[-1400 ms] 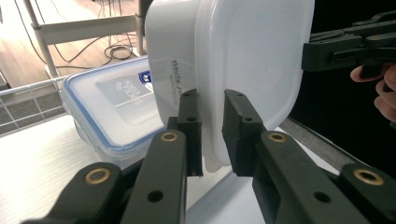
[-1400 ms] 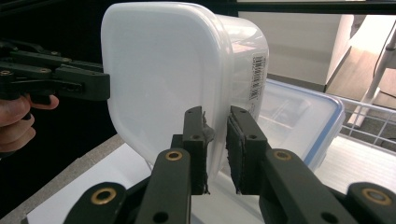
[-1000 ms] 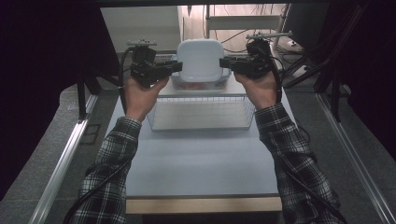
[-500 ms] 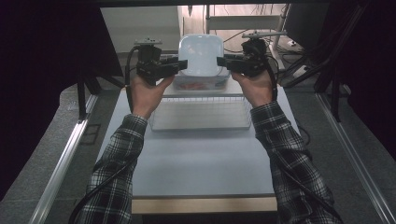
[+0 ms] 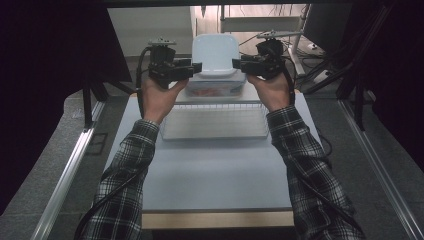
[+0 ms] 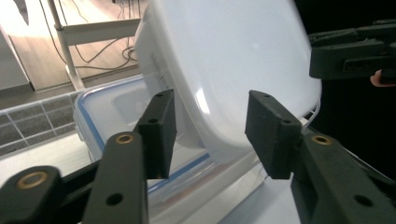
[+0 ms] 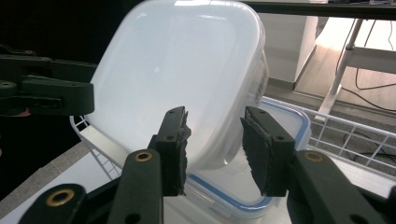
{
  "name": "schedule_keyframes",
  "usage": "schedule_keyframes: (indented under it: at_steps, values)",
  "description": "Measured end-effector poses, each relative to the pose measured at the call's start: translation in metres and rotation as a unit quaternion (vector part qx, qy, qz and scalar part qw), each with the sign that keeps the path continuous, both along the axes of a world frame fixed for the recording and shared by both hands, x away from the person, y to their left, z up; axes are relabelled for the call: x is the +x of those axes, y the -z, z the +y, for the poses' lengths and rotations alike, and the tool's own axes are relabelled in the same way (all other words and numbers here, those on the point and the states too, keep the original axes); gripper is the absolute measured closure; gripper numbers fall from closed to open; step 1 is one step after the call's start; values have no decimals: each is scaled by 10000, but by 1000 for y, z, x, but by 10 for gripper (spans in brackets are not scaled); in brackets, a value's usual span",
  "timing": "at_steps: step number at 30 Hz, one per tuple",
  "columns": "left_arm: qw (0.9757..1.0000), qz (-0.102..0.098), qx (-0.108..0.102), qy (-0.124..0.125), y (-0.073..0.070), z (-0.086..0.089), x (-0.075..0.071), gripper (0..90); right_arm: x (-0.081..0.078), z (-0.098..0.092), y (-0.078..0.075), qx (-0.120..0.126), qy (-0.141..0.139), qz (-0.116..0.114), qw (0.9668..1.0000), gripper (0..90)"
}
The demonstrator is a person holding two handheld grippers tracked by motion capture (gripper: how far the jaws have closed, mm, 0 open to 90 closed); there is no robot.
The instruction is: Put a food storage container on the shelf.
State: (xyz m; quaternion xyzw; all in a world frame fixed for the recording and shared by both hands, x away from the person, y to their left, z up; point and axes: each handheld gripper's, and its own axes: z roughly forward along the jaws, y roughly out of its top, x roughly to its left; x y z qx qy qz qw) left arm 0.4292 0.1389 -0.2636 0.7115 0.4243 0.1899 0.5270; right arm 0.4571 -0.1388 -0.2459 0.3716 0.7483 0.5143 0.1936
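Both sets of jaws have just been opening, and we read that as the release. Earlier frames had the left gripper (image 5: 196, 67) and right gripper (image 5: 239, 64) pinching the white tub (image 5: 216, 54) by its two side edges; now in the high view the tips stand just off those edges, still flanking it. Hands themselves have barely shifted.

Left gripper view: our jaws are parted, with the tub's (image 6: 233, 70) rounded lower corner sitting in the gap. We see no pad pressing on it. Right gripper view is the same story: jaws parted, the tub's (image 7: 182, 79) corner between them, daylight on both sides. So both grippers are open and holding nothing.

The tub is tipped up on edge, its broad face toward us, propped on the flat blue-rimmed lid (image 6: 100, 112) of a clear box (image 5: 215, 89) at the far end of the table (image 5: 215, 170). A wire basket (image 5: 215, 122) sits just in front of that box, nearer us.

What it means: the tub looks placed, leaning on its own. Whether it is stable we cannot tell; it is tilted well off vertical and only its bottom edge seems to bear on the lid. Risk is that it slides or topples when the jaws clear. We would back both grippers straight out sideways, slowly, without brushing the edges.
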Motion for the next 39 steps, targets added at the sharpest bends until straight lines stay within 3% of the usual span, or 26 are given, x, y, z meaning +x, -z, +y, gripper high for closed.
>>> schedule_keyframes:
  at_steps: [2,5,14,19,25,29,39]
  values:
    - [10000,-16,-31,-3,-1,0,1,504,2,0,0,45,-6,-15,10000,596]
    - [9998,14,153,-108,-1,-2,4,494,3,1,1,-83,35,0,10000,596]
    - [9999,33,18,-147,4,1,10,481,6,1,7,-90,-10,60,9999,604]
    - [9998,-156,-43,-115,3,10,6,484,7,-5,8,-64,3,21,10000,628]
    - [9994,-141,-62,-321,7,27,8,692,13,-17,13,-77,67,79,9999,768]
    - [9988,-102,-188,-447,14,32,14,797,20,-17,18,-113,87,-47,9999,843]
    - [9982,-8,74,-596,26,17,35,808,45,-3,37,2,156,-71,9999,859]
